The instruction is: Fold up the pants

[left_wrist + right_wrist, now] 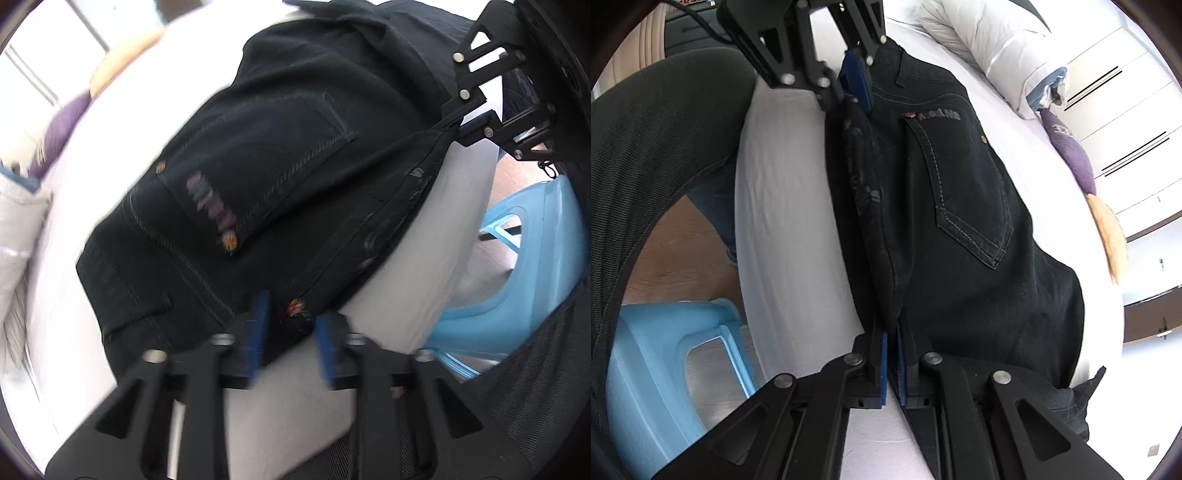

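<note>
Black jeans (pixel 266 177) lie on a white bed, back pocket up, with their near edge along the bed's side. They also show in the right wrist view (pixel 960 206). My left gripper (pixel 291 332) has its blue pads apart around the waistband corner with an orange rivet. It shows at the top of the right wrist view (pixel 855 88). My right gripper (pixel 892 365) is shut on the jeans' near edge. It shows at the upper right of the left wrist view (pixel 465 123), pinching that edge.
The white bed (pixel 783 206) carries a white duvet (pixel 990 40), a purple cushion (pixel 1071 151) and a tan cushion (pixel 1112 232) at its far side. A light blue plastic stool (pixel 665 369) stands on the wooden floor beside the bed. The person's dark-sleeved arm (pixel 653 155) is at left.
</note>
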Demonstrator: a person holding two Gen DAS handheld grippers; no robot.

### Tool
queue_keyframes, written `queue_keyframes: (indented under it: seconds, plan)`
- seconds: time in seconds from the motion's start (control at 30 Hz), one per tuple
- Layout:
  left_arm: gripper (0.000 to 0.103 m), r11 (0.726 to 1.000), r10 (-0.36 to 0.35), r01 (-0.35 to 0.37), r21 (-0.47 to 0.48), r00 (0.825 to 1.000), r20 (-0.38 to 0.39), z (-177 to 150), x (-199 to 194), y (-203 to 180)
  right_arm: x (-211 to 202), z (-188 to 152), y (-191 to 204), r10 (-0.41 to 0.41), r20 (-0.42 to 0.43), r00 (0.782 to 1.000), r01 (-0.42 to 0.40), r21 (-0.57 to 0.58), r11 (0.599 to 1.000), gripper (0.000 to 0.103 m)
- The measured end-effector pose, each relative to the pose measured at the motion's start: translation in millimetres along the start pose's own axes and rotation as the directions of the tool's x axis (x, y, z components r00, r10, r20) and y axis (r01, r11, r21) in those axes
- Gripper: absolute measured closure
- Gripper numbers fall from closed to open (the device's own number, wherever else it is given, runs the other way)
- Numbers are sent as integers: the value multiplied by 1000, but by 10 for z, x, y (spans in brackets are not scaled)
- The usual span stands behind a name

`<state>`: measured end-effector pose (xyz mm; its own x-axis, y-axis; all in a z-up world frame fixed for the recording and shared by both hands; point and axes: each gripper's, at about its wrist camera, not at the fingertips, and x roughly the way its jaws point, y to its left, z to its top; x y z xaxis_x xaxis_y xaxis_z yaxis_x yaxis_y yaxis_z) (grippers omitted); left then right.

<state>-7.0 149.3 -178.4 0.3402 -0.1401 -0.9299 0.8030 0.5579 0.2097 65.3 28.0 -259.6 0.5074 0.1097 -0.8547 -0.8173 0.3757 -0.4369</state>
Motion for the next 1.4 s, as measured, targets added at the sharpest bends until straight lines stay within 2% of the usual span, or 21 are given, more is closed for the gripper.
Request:
queue_keyframes:
  seconds: [0.07,0.17,0.23,0.27,0.3,0.33,0.37,0.47,0.53,0.6,0.67,0.7,0.73,0.9,1.0,1.13,1.23,1.27,1.3,1.37,1.4]
  plan:
    - [25,1000,-28,28,-13,999,-17,-55,-89,20,-7,4,-2,-4,0,1000,4,16,1000,94]
    - [25,1000,-18,18,-23,1000,-23,-126,-277,68,-20,6,-42,0,-1,1000,0,54,999,93]
    - [25,998,14,-14,-55,1000,4,-102,-411,149,-52,13,-98,19,-7,1000,-18,93,995,88]
    - [25,996,15,-12,-84,999,30,-61,-480,196,-86,13,-141,41,-4,999,-41,119,992,83]
    - [25,993,7,2,-119,997,71,13,-553,249,-146,11,-201,68,10,998,-69,157,985,68]
    - [25,988,6,11,-152,994,113,108,-608,291,-233,9,-281,81,39,996,-87,204,975,60]
    - [25,986,6,17,-166,991,135,182,-629,310,-314,7,-363,90,72,993,-105,247,963,59]
    - [25,977,1,44,-208,977,212,522,-578,341,-454,3,-697,132,157,979,-184,393,901,59]
    - [25,970,-20,73,-230,974,225,739,-411,347,-421,-26,-930,168,210,963,-252,489,835,59]
    - [25,964,-33,84,-254,980,197,905,-116,335,-277,-121,-1093,209,249,946,-318,567,760,59]
    - [25,959,-56,92,-269,989,136,925,149,296,5,-270,-1156,269,193,944,-329,643,692,58]
    - [25,959,-54,75,-273,995,82,917,340,260,138,-339,-1141,296,141,945,-312,664,679,58]
    - [25,962,-39,55,-267,997,65,897,429,225,240,-420,-1109,312,85,946,-284,681,675,58]
    - [25,942,-43,79,-326,992,116,953,250,312,-109,-719,-1184,304,171,937,-330,715,617,58]
    - [25,942,-33,94,-323,982,187,1183,41,362,-325,-1051,-1600,246,247,937,-341,796,501,58]
    - [25,937,-32,102,-335,977,209,1549,143,395,-384,-1594,-2444,113,258,960,-281,911,301,58]
    - [30,917,-65,124,-380,984,163,1733,472,399,-257,-1987,-3009,57,263,963,-268,957,114,58]
    - [35,907,-90,134,-399,988,126,1774,628,399,-163,-2100,-3176,63,266,962,-269,962,47,58]
    - [35,901,-103,127,-415,991,81,1780,792,391,-61,-2185,-3320,75,267,961,-267,964,-6,58]
    - [35,913,-65,89,-398,995,74,1783,879,330,110,-2276,-3517,94,225,970,-221,974,-52,58]
    - [35,915,-56,81,-395,996,74,1797,882,319,203,-2272,-3607,110,207,972,-202,978,-54,57]
